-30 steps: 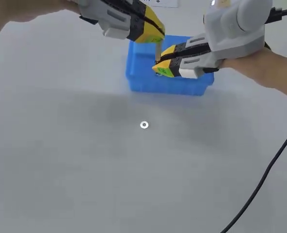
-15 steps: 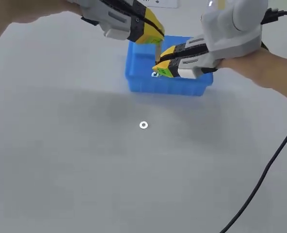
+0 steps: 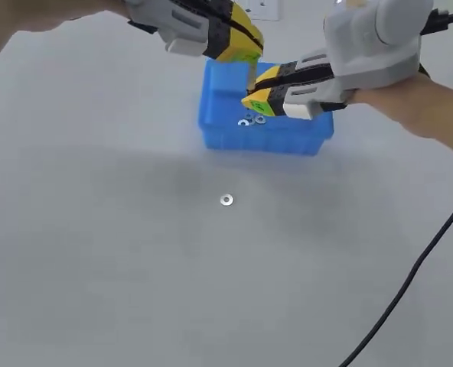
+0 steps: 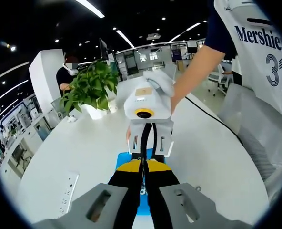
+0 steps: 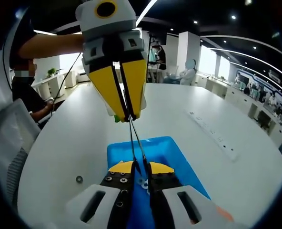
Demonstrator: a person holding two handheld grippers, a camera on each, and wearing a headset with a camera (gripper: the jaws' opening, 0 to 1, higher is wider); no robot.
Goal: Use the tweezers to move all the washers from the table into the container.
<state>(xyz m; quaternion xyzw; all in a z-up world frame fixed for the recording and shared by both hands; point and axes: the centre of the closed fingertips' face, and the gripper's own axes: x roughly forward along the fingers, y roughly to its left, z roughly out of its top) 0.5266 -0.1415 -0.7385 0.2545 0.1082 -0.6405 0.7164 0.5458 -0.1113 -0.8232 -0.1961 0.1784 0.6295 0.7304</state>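
Observation:
A blue container (image 3: pixel 220 139) stands at the far middle of the grey table, with several washers (image 3: pixel 249 121) on its floor. One washer (image 3: pixel 226 199) lies alone on the table in front of it, and it also shows as the lone washer (image 5: pixel 78 179) left of the container (image 5: pixel 165 148). My left gripper (image 3: pixel 246 55) comes in from the upper left, shut on the top of the thin tweezers (image 3: pixel 249 77), which point down into the container. My right gripper (image 3: pixel 251 101) reaches in from the right, shut on the legs of the tweezers (image 5: pixel 133 133) just above the washers.
A black cable (image 3: pixel 418 267) runs across the table at the right. A socket strip (image 5: pixel 217 138) lies flat on the table past the container. A potted plant (image 4: pixel 88 90) and seated people are far off.
Both grippers have risen slightly over the container. The washer that hung at the tweezers' tip half a second ago now lies with the others on the container's floor.

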